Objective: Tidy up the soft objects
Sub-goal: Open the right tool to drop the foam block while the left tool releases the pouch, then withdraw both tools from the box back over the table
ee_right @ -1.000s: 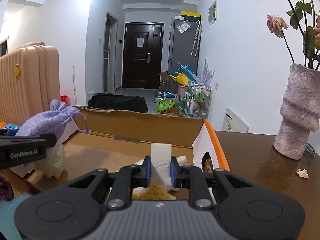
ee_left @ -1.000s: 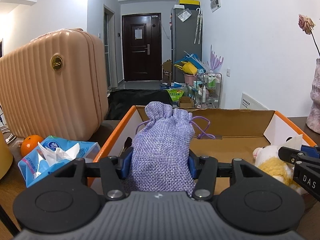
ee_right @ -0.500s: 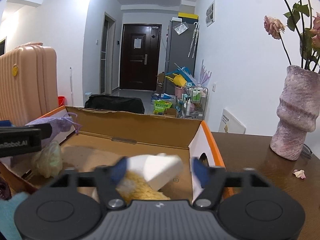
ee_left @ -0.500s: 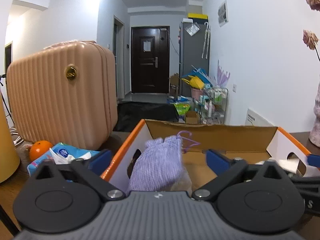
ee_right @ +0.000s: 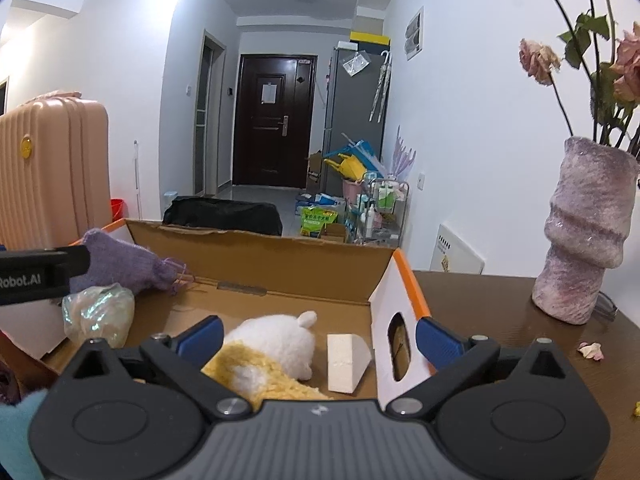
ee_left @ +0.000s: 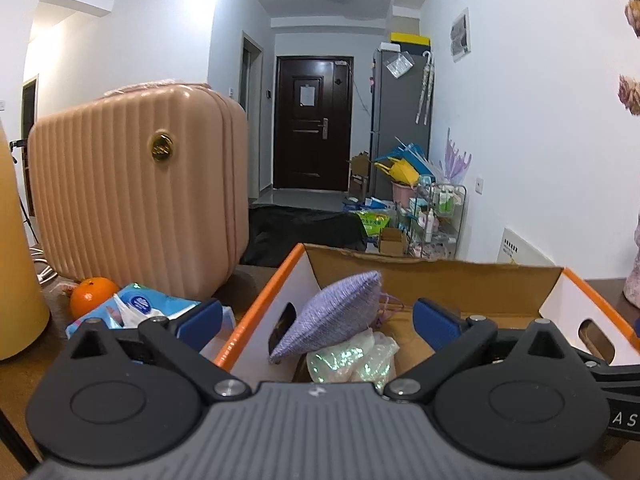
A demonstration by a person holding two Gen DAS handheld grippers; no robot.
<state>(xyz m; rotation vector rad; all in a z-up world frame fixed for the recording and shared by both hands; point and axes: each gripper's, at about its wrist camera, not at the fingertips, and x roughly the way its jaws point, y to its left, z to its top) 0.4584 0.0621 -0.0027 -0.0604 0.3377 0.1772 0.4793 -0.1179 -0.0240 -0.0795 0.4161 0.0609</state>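
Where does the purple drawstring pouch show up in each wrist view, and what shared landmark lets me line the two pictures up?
Left wrist view: purple drawstring pouch lies centre frame, tilted, in the cardboard box's near-left corner, resting on an iridescent bag.
Right wrist view: pouch at far left, above the same bag.
Shared landmark: the dark door at the hallway's end.
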